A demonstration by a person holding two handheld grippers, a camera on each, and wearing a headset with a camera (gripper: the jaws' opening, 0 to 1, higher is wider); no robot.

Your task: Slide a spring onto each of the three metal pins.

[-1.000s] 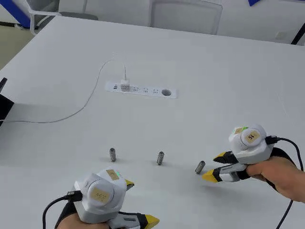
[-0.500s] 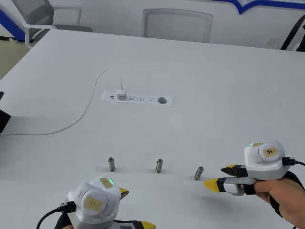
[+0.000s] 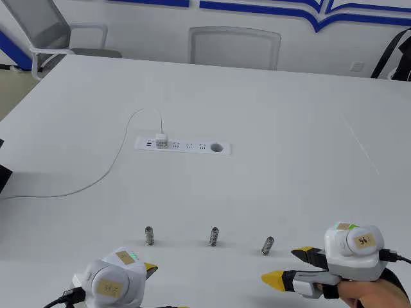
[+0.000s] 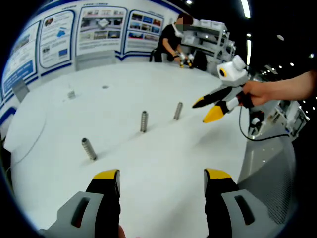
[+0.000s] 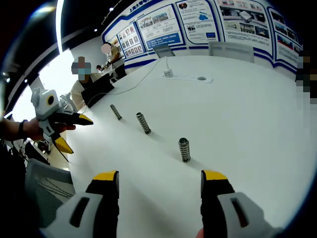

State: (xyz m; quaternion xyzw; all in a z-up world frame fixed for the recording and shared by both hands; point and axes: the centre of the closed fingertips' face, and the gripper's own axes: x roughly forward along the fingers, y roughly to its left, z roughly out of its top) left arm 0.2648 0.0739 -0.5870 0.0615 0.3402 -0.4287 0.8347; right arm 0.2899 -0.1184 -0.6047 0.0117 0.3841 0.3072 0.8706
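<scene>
Two pairs of jaws stand wide apart with nothing between them: the left gripper (image 4: 162,174) and the right gripper (image 5: 159,175) are both released and empty, each held low over the near part of the white table (image 3: 289,128). In the head view the right gripper sits at the lower right in a hand (image 3: 376,296), its yellow tips pointing left, near the right spring (image 3: 268,245) but not touching it. The left gripper is at the lower left, short of the row.

Three springs stand in a line across the table in front of the grippers: the right spring, which leans a little, the middle spring (image 3: 214,236) and the left spring (image 3: 149,235), both upright. The pins inside them are too small to make out.

Farther back lies a white power strip (image 3: 183,145) with a plug (image 3: 160,138) in it and a cable (image 3: 109,168) trailing off to the left. A grey chair (image 3: 234,47) stands at the far edge.
</scene>
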